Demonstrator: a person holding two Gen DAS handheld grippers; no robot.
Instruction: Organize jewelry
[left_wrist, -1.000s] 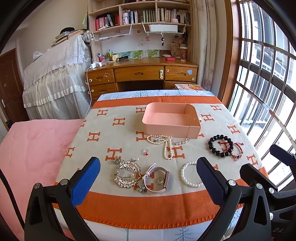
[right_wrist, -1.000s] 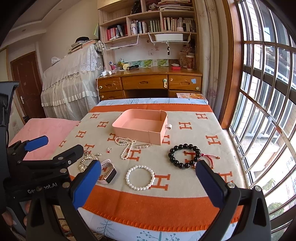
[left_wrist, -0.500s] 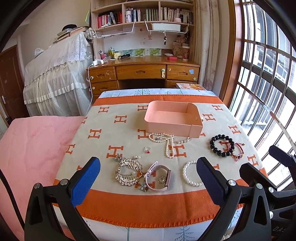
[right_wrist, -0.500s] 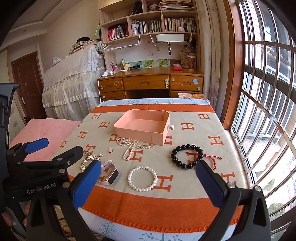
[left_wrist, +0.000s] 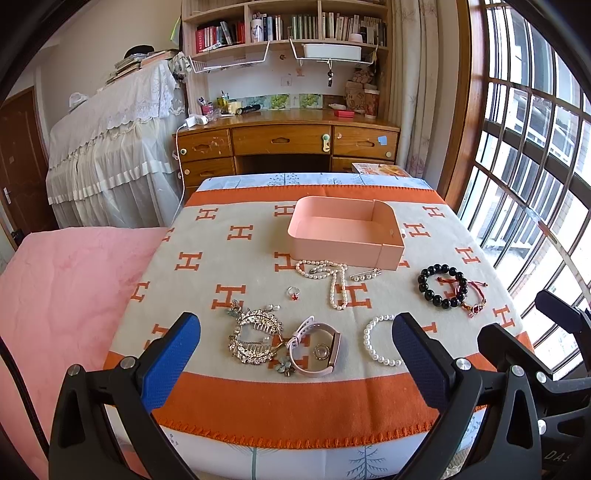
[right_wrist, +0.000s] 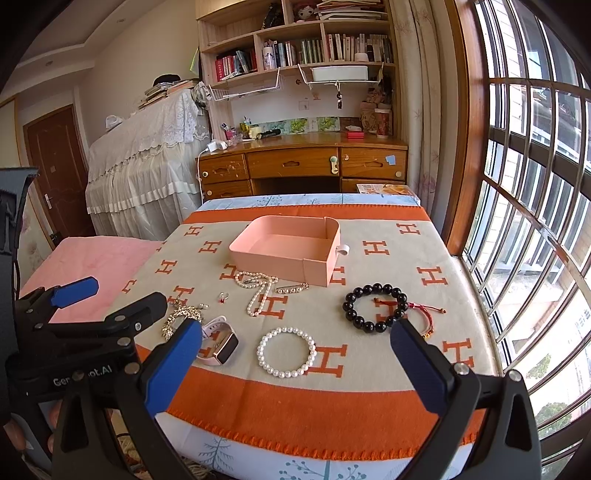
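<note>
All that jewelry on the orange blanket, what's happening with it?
Someone holds a two-finger gripper in each hand, the left gripper and the right gripper, both open and holding nothing. The pink box has nothing visible in it. The pearl bracelet, black bead bracelet, pearl necklace, watch and ring all lie on the blanket. Sorting hasn't started.

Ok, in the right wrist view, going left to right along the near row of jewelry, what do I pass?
Hair comb → watch → pearl bracelet → black bead bracelet → red cord bracelet
</note>
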